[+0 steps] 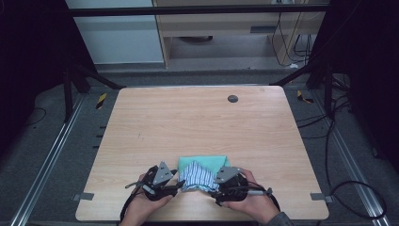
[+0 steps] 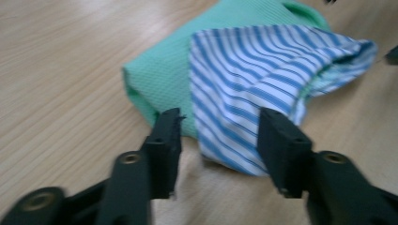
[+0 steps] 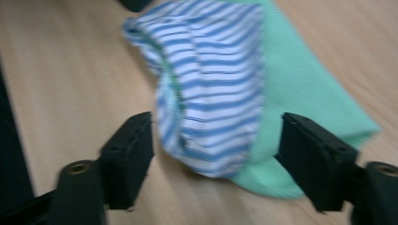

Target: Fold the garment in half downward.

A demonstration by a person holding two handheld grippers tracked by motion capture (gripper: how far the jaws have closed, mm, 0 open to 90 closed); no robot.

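A folded green cloth (image 1: 203, 162) lies near the table's front edge, with a blue-and-white striped cloth (image 1: 195, 177) bunched on top of it. My left gripper (image 1: 178, 185) sits at the striped cloth's left corner and my right gripper (image 1: 217, 189) at its right corner. In the left gripper view the left gripper (image 2: 220, 119) is open; the striped cloth (image 2: 263, 61) reaches between its jaws over the green cloth (image 2: 159, 75), unpinched. In the right gripper view the right gripper (image 3: 218, 122) stands wide open around the striped cloth's (image 3: 211, 70) hanging end, with the green cloth (image 3: 300, 93) beneath.
The wooden table (image 1: 188, 122) has a dark round grommet (image 1: 232, 98) near its far edge. Both of the person's hands rest at the front edge. Black frame legs and cables run along the floor on either side.
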